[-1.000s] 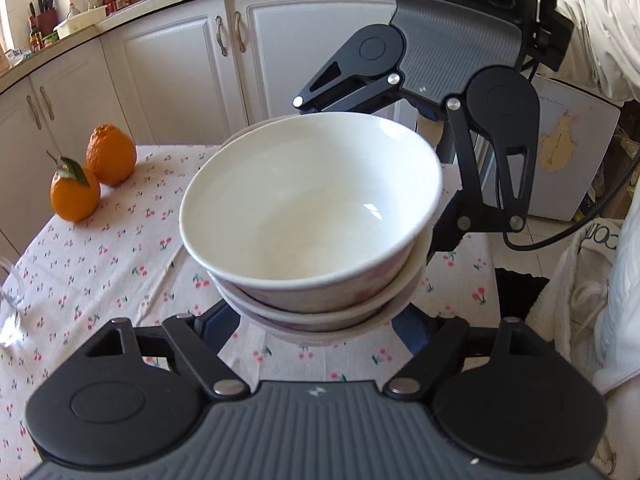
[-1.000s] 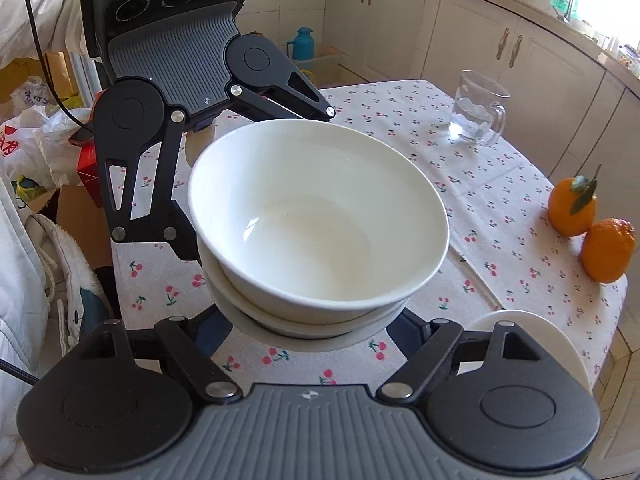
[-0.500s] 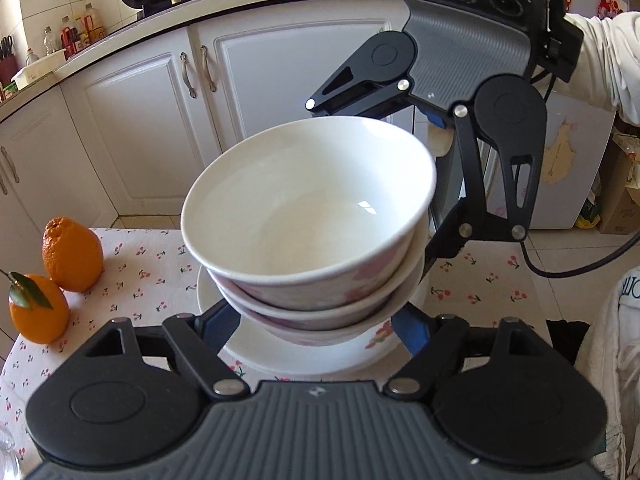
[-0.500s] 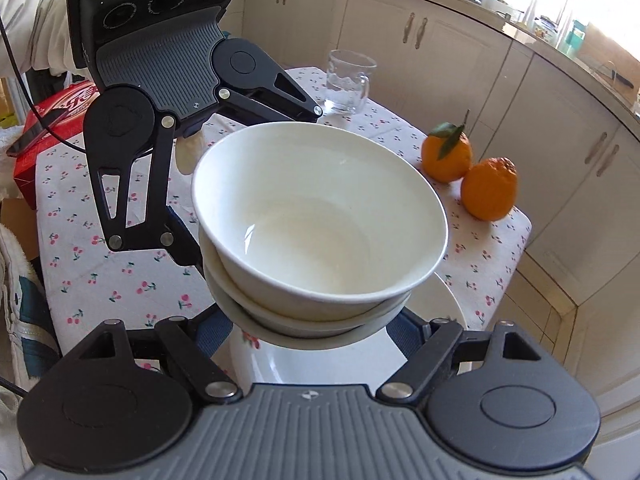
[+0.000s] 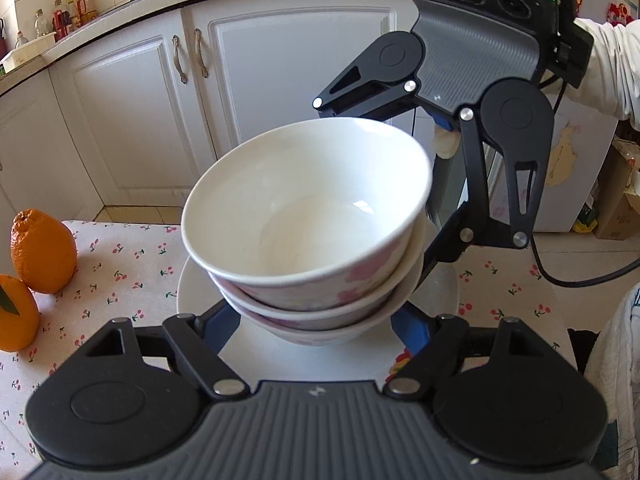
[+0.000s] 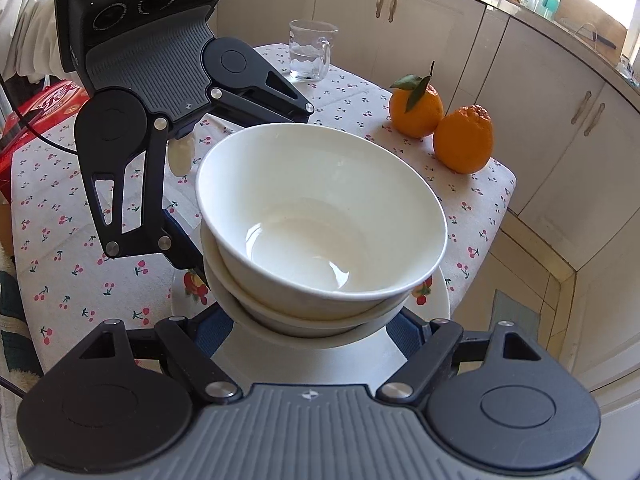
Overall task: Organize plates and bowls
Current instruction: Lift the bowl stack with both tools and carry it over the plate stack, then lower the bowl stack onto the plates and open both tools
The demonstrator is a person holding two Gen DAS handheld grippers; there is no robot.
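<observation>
A stack of white bowls [image 5: 308, 232] with pink flower print is held between both grippers, directly over a white plate [image 5: 192, 292] on the cherry-print tablecloth. My left gripper [image 5: 316, 320] grips the stack's lower bowls from the near side; the right gripper faces it from the far side. In the right wrist view the bowl stack [image 6: 320, 216] sits above the plate [image 6: 438, 300], with my right gripper [image 6: 308, 324] closed on its base. Whether the stack touches the plate I cannot tell.
Two oranges [image 6: 440, 128] lie on the table near its edge, also in the left wrist view [image 5: 40, 252]. A glass mug [image 6: 310, 56] stands at the far side. White kitchen cabinets [image 5: 140, 120] surround the table. A red box [image 6: 36, 112] lies at the left.
Both grippers carried the bowl stack sideways across the table until it came over the white plate, and lowered it toward the plate.
</observation>
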